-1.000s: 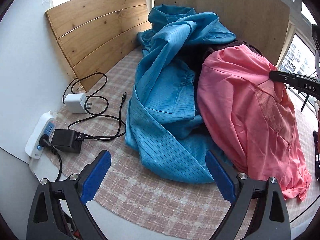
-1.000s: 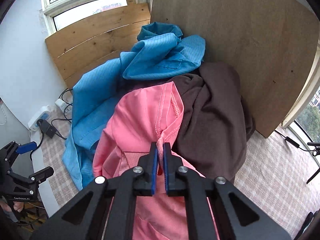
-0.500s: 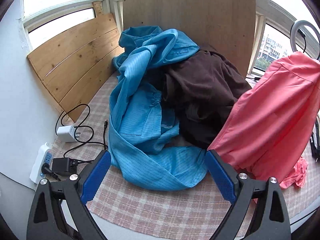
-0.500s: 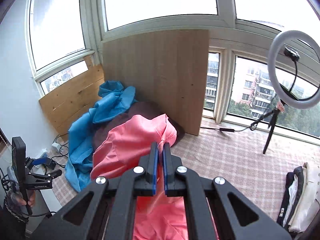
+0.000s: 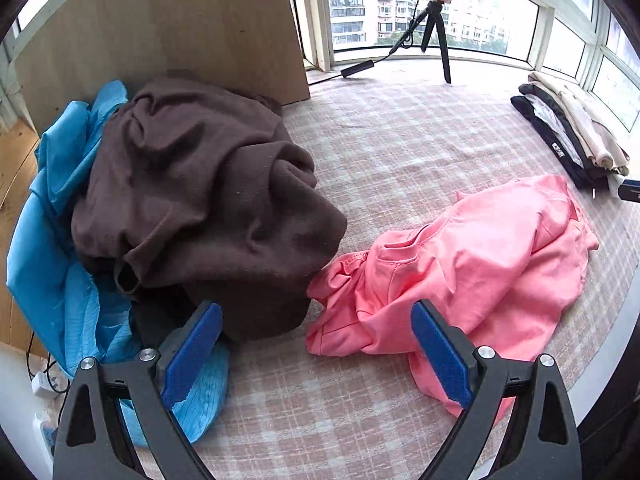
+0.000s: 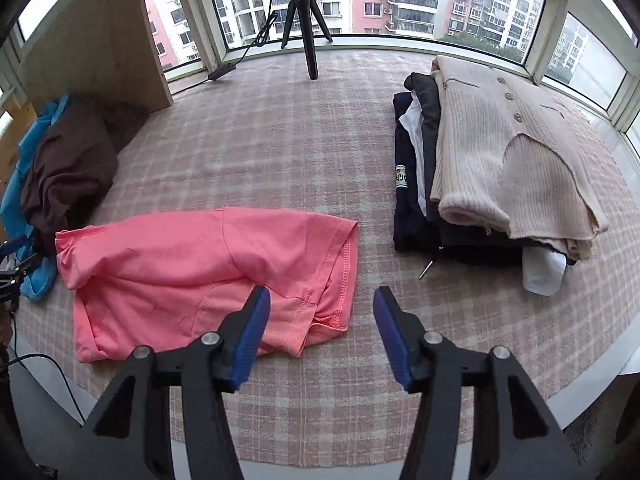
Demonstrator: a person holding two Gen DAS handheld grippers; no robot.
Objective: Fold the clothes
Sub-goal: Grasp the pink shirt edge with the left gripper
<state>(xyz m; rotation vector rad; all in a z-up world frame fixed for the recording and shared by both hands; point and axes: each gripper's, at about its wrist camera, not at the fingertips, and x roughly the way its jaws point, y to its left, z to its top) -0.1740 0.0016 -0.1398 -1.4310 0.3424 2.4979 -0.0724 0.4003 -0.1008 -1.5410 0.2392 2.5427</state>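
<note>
Your right claw (image 6: 320, 320) was clamped on the pink shirt (image 6: 208, 264) a second ago, lifting it off the heap; now its jaws stand wide apart with nothing between them, and the shirt lies on the checked cloth (image 6: 280, 152) in front of you. In the right view it spreads from about 9 o'clock toward the centre, rumpled, one hem turned under near the left blue pad, not squared off. Your left claw (image 5: 316, 356) is open too and holds nothing; in its view the shirt (image 5: 472, 264) sits at 3 o'clock, just touching the brown garment (image 5: 200, 200), which rests on the blue one (image 5: 52, 280) at 9 o'clock.

So the shirt has come away from the heap and onto open space, with the folded stack (image 6: 500, 168) at 2 o'clock in the right view, well apart. By my reading it is laid out but not flat: you would do well to spread and smooth it before any fold, since the bunched hem and creases would get trapped inside.
</note>
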